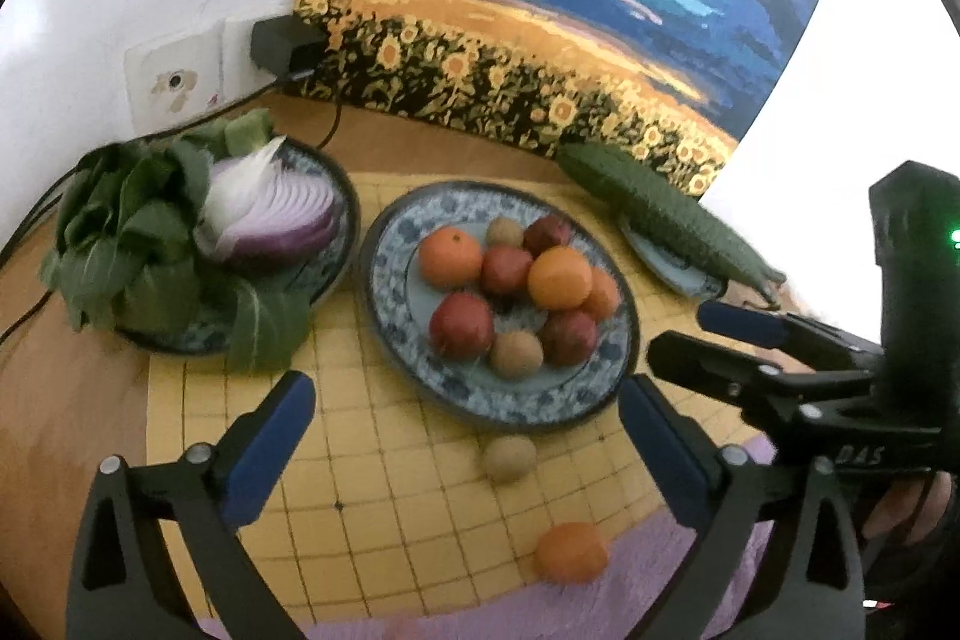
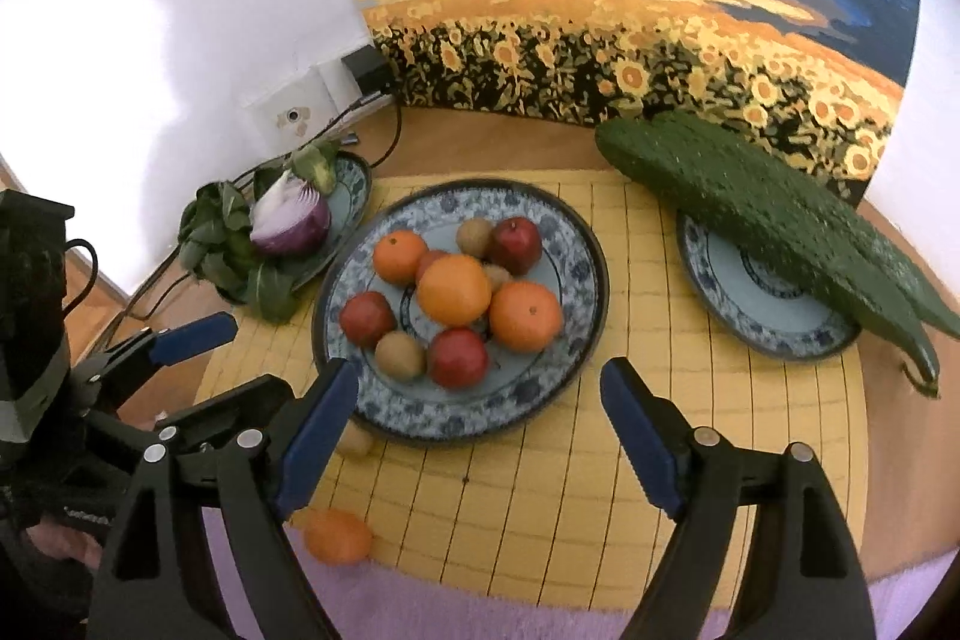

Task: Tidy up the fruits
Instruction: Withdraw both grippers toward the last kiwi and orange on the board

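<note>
Stray orange [image 1: 570, 551] near mat edge [image 1: 420, 601]

A blue-patterned plate [image 2: 576, 256] in the middle of the yellow grid mat [image 2: 690, 460] holds a heap of oranges [image 2: 454, 290], dark red plums [image 2: 457, 358] and small brown kiwis [image 2: 400, 355]. Off the plate, one kiwi [image 1: 509, 458] lies touching its near rim, and one orange [image 1: 570, 551] rests at the mat's near edge.

Two handheld grippers, the left gripper [image 1: 465, 433] and right gripper [image 2: 480, 418], have black plastic frames, blue ridged finger pads [image 2: 315, 436] and silver pivot screws [image 1: 109, 464].
</note>
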{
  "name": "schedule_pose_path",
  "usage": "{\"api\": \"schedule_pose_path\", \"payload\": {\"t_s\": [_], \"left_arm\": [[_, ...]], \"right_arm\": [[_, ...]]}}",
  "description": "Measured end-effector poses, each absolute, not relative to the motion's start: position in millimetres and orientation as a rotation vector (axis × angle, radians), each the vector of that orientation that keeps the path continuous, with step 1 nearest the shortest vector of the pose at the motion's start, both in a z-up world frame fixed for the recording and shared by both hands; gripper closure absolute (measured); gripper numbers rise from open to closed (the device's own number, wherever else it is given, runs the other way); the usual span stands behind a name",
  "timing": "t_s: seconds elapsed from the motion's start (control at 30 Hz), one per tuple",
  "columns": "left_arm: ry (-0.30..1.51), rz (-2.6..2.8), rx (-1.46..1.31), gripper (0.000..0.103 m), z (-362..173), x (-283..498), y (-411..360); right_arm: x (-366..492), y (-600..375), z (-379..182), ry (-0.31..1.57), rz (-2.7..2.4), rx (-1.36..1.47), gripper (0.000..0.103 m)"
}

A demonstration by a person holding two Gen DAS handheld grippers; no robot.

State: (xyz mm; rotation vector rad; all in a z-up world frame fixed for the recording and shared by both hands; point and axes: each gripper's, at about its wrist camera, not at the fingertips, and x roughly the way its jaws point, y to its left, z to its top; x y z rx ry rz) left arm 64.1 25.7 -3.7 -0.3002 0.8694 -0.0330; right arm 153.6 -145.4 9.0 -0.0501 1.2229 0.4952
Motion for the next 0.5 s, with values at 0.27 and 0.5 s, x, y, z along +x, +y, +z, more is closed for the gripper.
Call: {"api": "schedule_pose_path", "payload": {"t_s": [0.27, 0.5], "left_arm": [[0.877, -0.062, -0.288, 0.000, -11, 43, 18], [0.920, -0.109, -0.268, 0.007, -27, 37, 4]], "right_arm": [[134, -162, 9, 1.243, 0.453, -0.045, 0.018], [117, -183, 6, 1.272, 0.416, -0.024, 0.018]]}}
